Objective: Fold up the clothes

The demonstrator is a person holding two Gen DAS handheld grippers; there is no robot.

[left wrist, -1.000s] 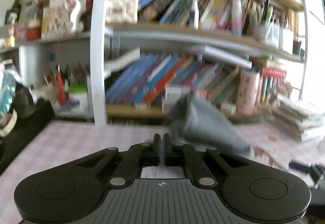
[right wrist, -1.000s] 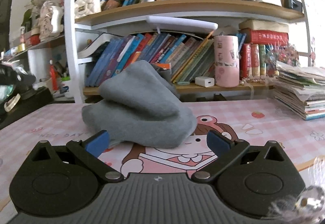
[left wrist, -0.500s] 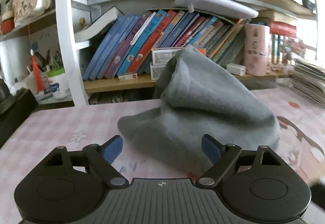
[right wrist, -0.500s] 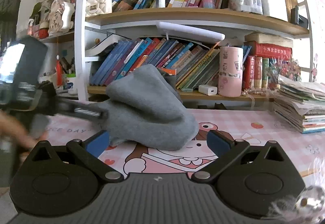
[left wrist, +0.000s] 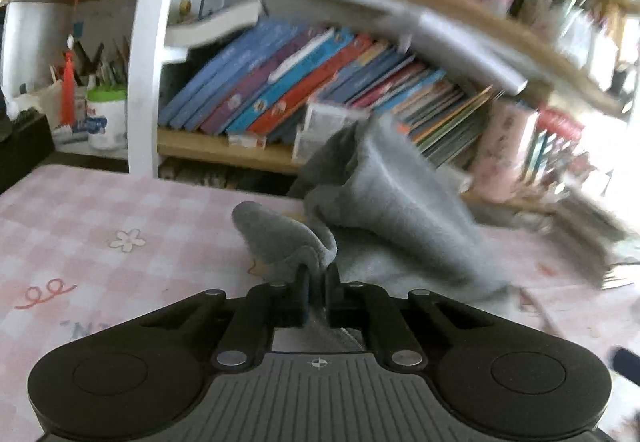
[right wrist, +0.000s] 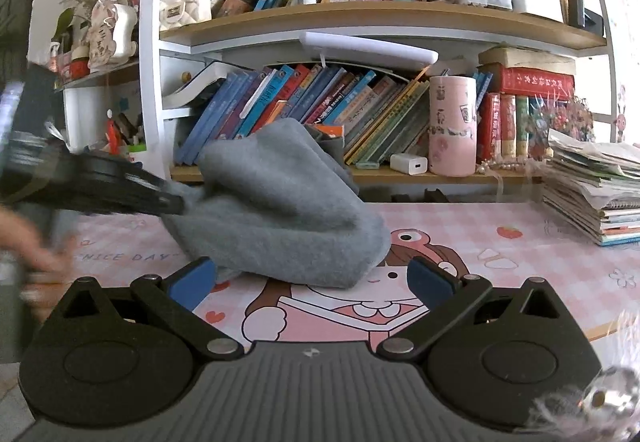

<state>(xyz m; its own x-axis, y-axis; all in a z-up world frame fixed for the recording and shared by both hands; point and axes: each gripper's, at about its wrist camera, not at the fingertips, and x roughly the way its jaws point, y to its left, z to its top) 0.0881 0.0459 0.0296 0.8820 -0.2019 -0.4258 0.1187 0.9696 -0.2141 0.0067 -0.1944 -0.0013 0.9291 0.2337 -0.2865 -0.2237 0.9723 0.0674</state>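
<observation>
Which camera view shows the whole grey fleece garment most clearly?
The right wrist view: the grey fleece garment lies sharp and entire on the pink mat. The left wrist view is blurred and shows mostly the fold pinched in the left gripper.

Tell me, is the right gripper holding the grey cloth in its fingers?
No, the right gripper stands wide open, and the grey cloth lies on the table beyond its blue pads, not pinched between them.

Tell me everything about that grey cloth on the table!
The grey cloth looks soft and fuzzy, like fleece. It sits crumpled in a tall heap on the pink checked table mat, before the bookshelf. The left gripper has pinched a rolled edge on its left side. The right gripper waits open just in front.
</observation>
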